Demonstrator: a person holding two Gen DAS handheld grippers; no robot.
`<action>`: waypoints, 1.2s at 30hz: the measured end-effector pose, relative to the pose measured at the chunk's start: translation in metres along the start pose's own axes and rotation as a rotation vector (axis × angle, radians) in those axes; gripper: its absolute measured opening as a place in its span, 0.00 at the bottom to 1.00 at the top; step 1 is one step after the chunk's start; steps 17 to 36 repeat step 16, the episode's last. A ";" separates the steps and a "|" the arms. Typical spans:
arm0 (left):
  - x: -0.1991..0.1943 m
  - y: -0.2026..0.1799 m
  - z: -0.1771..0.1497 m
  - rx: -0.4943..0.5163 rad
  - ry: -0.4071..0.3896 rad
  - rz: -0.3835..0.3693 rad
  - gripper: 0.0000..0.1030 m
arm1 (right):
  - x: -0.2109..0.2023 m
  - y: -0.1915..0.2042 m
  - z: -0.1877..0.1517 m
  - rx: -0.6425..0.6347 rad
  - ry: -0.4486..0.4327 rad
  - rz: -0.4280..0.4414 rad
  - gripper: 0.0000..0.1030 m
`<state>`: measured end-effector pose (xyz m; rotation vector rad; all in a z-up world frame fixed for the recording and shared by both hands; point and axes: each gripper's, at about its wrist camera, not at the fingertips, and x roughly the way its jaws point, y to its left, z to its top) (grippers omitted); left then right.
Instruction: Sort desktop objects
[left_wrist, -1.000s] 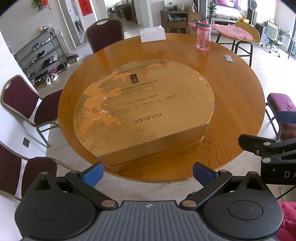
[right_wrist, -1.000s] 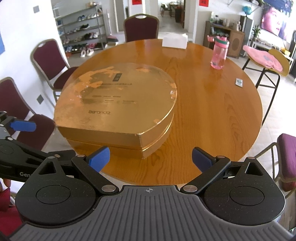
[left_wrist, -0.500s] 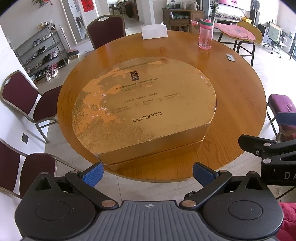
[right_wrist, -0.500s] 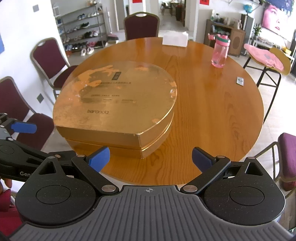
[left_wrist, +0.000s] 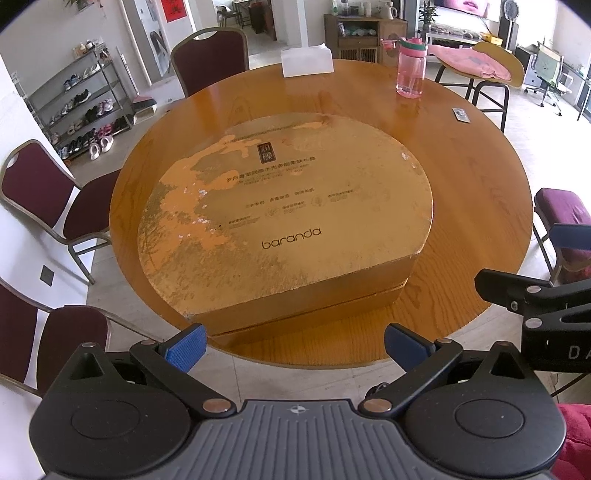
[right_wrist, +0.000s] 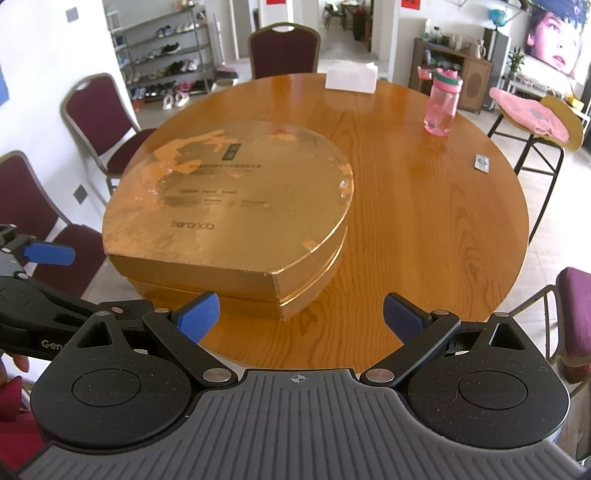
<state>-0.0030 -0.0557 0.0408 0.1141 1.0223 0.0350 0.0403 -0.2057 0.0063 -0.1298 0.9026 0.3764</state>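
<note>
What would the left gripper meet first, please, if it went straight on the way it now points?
Most likely the flat front side of the gold gift box, near the table edge. The left gripper, jaws open and empty, faces it; depth is hard to judge.
</note>
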 end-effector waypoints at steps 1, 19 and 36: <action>0.001 0.000 0.001 0.001 0.000 -0.001 0.99 | 0.001 0.000 0.001 0.001 0.000 0.000 0.96; 0.013 -0.005 0.009 -0.014 0.015 0.019 0.99 | 0.016 -0.008 0.011 -0.010 0.021 0.031 0.96; 0.013 -0.005 0.009 -0.014 0.015 0.019 0.99 | 0.016 -0.008 0.011 -0.010 0.021 0.031 0.96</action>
